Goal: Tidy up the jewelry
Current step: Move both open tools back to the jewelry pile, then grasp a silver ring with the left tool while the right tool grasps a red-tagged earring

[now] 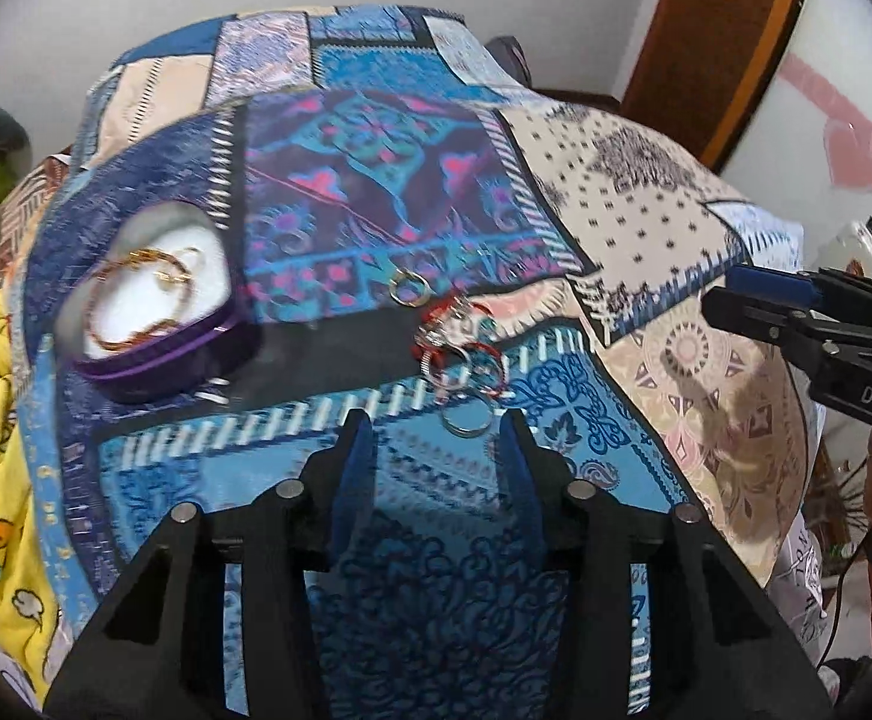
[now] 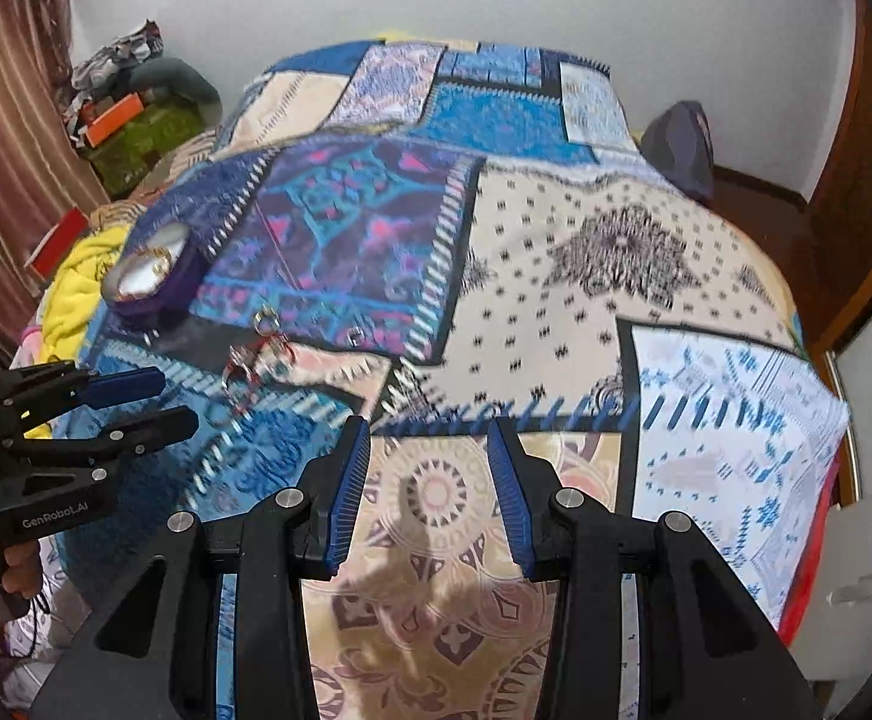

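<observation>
A patchwork bedspread [image 1: 646, 192] covers the bed; on it a purple box [image 1: 159, 324] already holds gold bangles [image 1: 141, 294]. Loose rings [image 1: 457, 354] lie unsorted beside it. The left gripper [image 1: 436, 450] and right gripper [image 2: 429, 468] hover spread and empty.

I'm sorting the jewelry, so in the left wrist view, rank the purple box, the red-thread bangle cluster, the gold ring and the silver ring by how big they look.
1. purple box
2. red-thread bangle cluster
3. silver ring and gold ring: these look alike; the silver one lies nearer the camera, so no ranking.
</observation>
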Action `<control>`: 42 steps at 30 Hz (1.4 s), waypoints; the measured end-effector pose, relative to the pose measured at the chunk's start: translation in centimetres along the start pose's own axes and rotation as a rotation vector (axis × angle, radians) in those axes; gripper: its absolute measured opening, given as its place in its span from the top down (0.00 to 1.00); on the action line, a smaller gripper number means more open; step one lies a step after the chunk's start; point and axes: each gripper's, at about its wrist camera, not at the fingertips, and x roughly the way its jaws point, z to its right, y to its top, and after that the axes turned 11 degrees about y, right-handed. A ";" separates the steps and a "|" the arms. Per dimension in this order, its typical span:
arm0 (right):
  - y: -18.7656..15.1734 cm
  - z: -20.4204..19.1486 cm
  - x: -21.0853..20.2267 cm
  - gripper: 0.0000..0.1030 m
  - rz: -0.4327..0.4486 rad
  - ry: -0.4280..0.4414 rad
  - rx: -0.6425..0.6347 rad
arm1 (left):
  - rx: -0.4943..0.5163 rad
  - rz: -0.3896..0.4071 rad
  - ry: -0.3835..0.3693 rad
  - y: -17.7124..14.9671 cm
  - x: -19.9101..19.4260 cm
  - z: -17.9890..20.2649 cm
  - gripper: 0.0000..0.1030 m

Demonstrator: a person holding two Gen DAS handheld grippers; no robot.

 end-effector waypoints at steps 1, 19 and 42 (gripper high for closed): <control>-0.1 0.2 0.3 0.64 -0.008 0.003 0.001 | 0.003 -0.009 -0.005 0.0 0.3 0.2 0.62; 1.4 -0.5 3.1 0.64 -0.032 0.086 -0.018 | -0.032 -0.002 -0.046 0.7 2.0 -0.1 0.80; 3.9 -7.1 8.6 0.90 -0.069 0.235 -0.093 | -0.139 0.101 0.052 0.0 -1.5 -6.5 0.80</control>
